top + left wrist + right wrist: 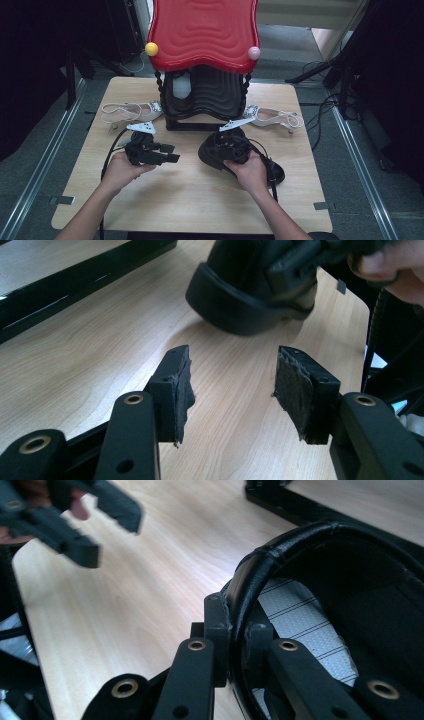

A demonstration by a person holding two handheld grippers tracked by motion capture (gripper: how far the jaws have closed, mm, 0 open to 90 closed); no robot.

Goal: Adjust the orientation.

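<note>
black shoe [220, 150] sits mid-table w/ right gripper [235, 645] clamped on its collar, left gripper [232, 385] empty & spread nearby; grab done, placing on red-topped shoe rack [202, 35] prob still left.

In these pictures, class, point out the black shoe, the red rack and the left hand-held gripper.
black shoe [235, 295], left gripper view, on its heel.
red rack [202, 32], high view, on its wavy top shelf.
left hand-held gripper [232, 385], left gripper view, between its open fingertips.
</note>
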